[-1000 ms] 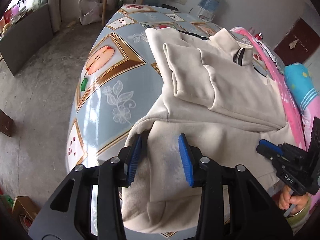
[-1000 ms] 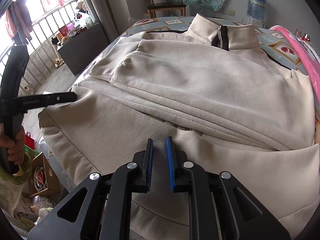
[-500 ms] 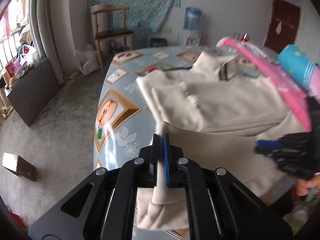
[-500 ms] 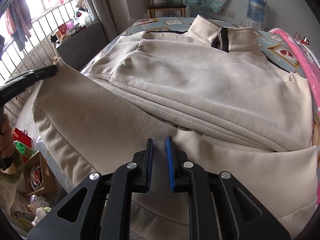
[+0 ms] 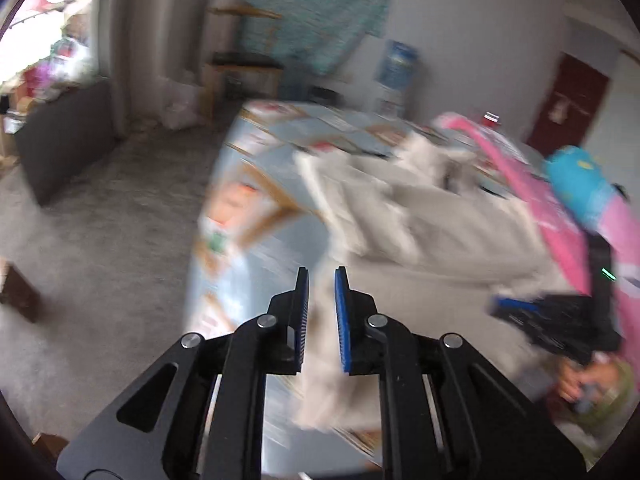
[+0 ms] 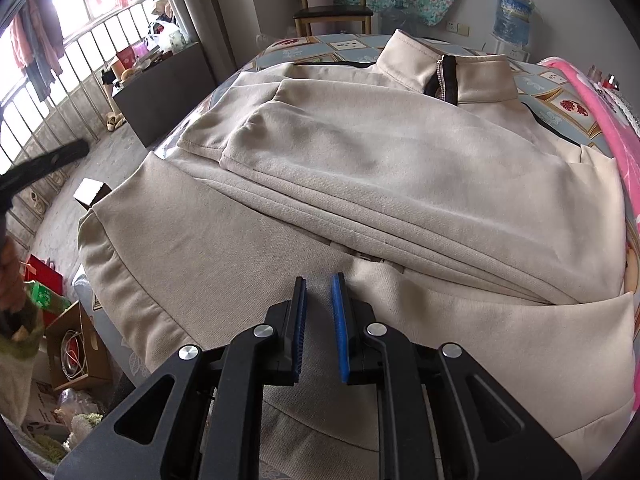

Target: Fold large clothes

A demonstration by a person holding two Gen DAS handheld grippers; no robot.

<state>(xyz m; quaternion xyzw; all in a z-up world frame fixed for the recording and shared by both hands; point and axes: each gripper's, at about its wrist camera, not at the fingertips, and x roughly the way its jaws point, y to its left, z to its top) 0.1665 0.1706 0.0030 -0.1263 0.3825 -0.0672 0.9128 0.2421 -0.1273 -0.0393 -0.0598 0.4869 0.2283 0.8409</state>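
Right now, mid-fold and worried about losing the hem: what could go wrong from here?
The left gripper has cream hem between its pads, yet its jaws have just been opening, so the jacket could slip out. The folded sleeve may shift if the hem drags.

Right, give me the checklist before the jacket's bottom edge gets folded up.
1. Jacket flat on the table, sleeves folded in: ok.
2. Hem between the left gripper jaws: ok, cloth is there. The jaws have just been opening, so firm grip: cannot tell.
3. Right gripper holding the hem: cannot tell. Its jaws are nearly closed over the cloth.
4. Landing area toward the collar free of clutter: ok.
5. Left view sharp enough to aim: not ok, blurred.
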